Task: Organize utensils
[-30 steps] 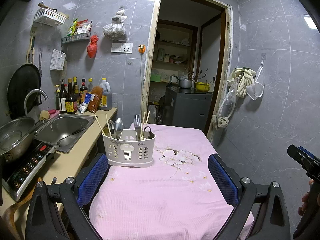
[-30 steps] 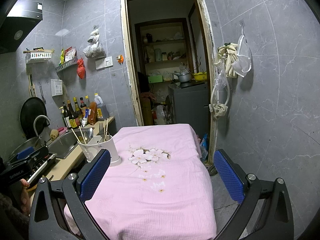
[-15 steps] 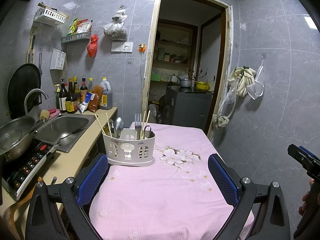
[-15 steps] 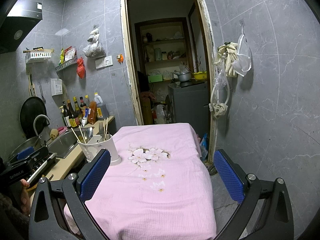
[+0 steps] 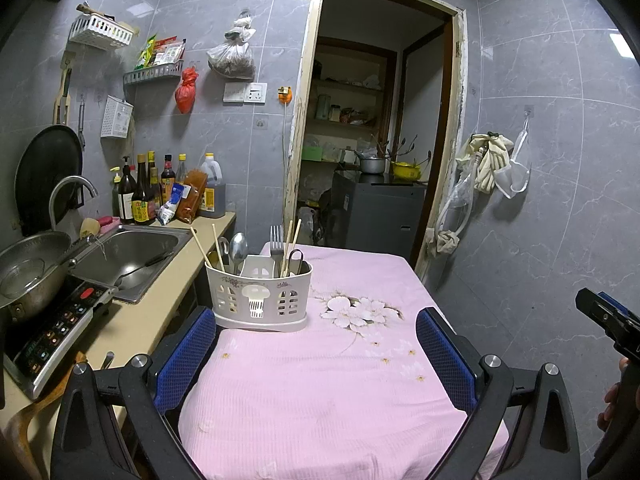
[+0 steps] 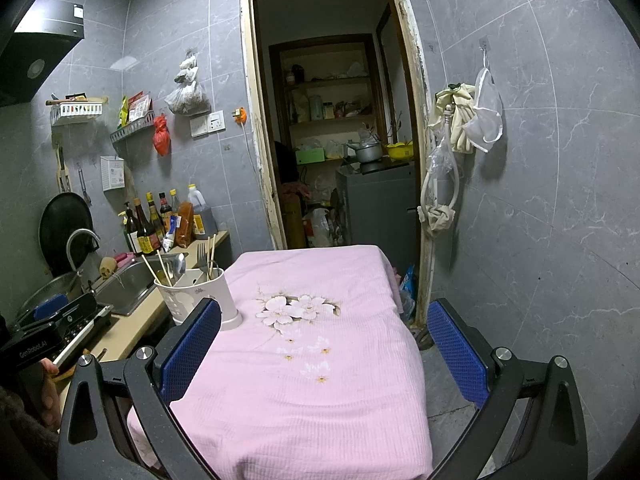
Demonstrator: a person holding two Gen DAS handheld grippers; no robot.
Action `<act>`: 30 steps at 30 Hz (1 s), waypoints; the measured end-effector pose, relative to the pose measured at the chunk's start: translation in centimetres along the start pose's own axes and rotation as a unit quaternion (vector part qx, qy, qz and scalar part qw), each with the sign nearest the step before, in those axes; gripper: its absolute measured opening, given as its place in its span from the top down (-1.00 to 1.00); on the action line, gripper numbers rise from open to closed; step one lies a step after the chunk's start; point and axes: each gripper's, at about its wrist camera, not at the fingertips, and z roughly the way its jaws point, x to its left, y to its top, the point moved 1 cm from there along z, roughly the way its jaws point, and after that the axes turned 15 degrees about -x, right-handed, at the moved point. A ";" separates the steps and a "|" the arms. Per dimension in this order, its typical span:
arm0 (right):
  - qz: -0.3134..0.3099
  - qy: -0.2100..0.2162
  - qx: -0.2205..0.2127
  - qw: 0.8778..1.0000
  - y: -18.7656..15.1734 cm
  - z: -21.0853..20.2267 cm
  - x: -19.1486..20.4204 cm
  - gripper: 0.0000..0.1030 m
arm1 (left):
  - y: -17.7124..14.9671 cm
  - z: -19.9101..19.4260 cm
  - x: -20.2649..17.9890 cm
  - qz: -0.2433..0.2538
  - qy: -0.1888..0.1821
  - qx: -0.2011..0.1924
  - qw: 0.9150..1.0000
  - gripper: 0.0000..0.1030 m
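A white slotted utensil holder (image 5: 259, 298) (image 6: 196, 297) stands upright at the far left of the pink-clothed table (image 5: 340, 380) (image 6: 304, 368). Chopsticks (image 5: 290, 246), a fork (image 5: 276, 240) and a spoon (image 5: 239, 246) stick up out of it. My left gripper (image 5: 316, 356) hangs open above the near part of the table, a short way in front of the holder, with nothing between its blue pads. My right gripper (image 6: 316, 354) is also open and empty, further right over the cloth.
Left of the table runs a counter with a steel sink (image 5: 128, 256), an induction cooker (image 5: 52, 328) with a pot (image 5: 28, 272), and several sauce bottles (image 5: 140, 200). An open doorway (image 5: 372, 140) lies beyond the table. A grey tiled wall (image 5: 560, 200) closes the right side.
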 end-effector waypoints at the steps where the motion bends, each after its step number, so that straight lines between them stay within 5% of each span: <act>1: 0.000 0.000 0.000 1.000 0.0 0.0 0.0 -0.97 | 0.0 0.0 0.0 0.000 0.000 0.000 1.000 -0.96; 30: 0.000 0.000 0.002 1.000 0.3 0.1 -0.1 -0.97 | 0.1 0.0 0.0 0.002 0.000 0.000 1.000 -0.96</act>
